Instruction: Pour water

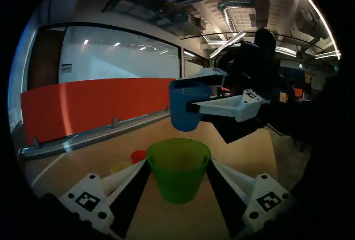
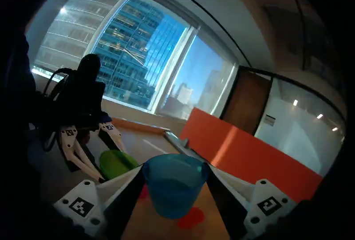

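Green and see-through, a plastic cup (image 1: pixel 178 175) sits pinched between the jaws of the left gripper (image 1: pixel 177 164), one finger pressing on each side of it just below the rim. It is held upright above the pale wooden surface (image 1: pixel 242 151). Higher up and a little beyond it hangs a blue cup (image 1: pixel 187 107), clamped from both sides by the jaws of the right gripper (image 1: pixel 184 96), roughly upright and apart from the green one.

In the right gripper view the blue cup (image 2: pixel 174 189) fills the gap between the right gripper's (image 2: pixel 175 173) fingers. A darker band low in it may be water, though I cannot be sure. Off to the left in that view, the left gripper (image 2: pixel 113 164) carries the green cup (image 2: pixel 116 162), with a dark shape of a hand behind it.

On the surface, past the left gripper's finger, stand a red cup (image 1: pixel 138 155) and a yellow cup (image 1: pixel 120 167), both partly hidden. An orange panel (image 1: pixel 97 102) runs along the far edge, and tall windows (image 2: pixel 133 62) look out on glass towers.
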Available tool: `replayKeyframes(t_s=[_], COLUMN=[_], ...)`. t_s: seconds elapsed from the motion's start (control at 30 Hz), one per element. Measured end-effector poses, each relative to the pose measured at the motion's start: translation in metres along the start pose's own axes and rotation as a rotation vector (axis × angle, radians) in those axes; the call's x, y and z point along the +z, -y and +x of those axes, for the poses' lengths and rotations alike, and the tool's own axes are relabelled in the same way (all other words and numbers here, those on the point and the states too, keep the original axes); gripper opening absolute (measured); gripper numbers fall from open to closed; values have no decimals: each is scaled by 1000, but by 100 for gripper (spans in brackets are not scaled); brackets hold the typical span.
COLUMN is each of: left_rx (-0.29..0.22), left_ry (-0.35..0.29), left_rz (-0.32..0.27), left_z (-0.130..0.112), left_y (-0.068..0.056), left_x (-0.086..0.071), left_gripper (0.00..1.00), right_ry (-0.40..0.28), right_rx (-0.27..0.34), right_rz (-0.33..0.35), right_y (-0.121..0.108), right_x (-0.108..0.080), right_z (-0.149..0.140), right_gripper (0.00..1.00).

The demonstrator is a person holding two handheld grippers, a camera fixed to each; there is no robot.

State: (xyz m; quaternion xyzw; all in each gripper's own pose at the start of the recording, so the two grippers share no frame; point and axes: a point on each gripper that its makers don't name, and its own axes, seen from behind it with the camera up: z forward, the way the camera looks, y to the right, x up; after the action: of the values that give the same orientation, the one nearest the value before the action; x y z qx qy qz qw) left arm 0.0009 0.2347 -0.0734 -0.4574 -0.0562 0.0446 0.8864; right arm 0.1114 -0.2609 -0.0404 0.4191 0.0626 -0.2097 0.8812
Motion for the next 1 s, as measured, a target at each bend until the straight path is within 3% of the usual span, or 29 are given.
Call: replayKeyframes(t_s=[0.57,1.0], left_rx=[4,12], left_ry=[-8,-15], left_rz=[-15,-25], left_z=[5,12], left_y=[-9,-13], left_x=[11,15], left_gripper=[86,86], right_ry=[0,14], right_rx=[-288,-466], right_rz=[-20,-24], right_y=[-15,-26], right_x=[15,24], right_z=[22,33], right_gripper=[93,93])
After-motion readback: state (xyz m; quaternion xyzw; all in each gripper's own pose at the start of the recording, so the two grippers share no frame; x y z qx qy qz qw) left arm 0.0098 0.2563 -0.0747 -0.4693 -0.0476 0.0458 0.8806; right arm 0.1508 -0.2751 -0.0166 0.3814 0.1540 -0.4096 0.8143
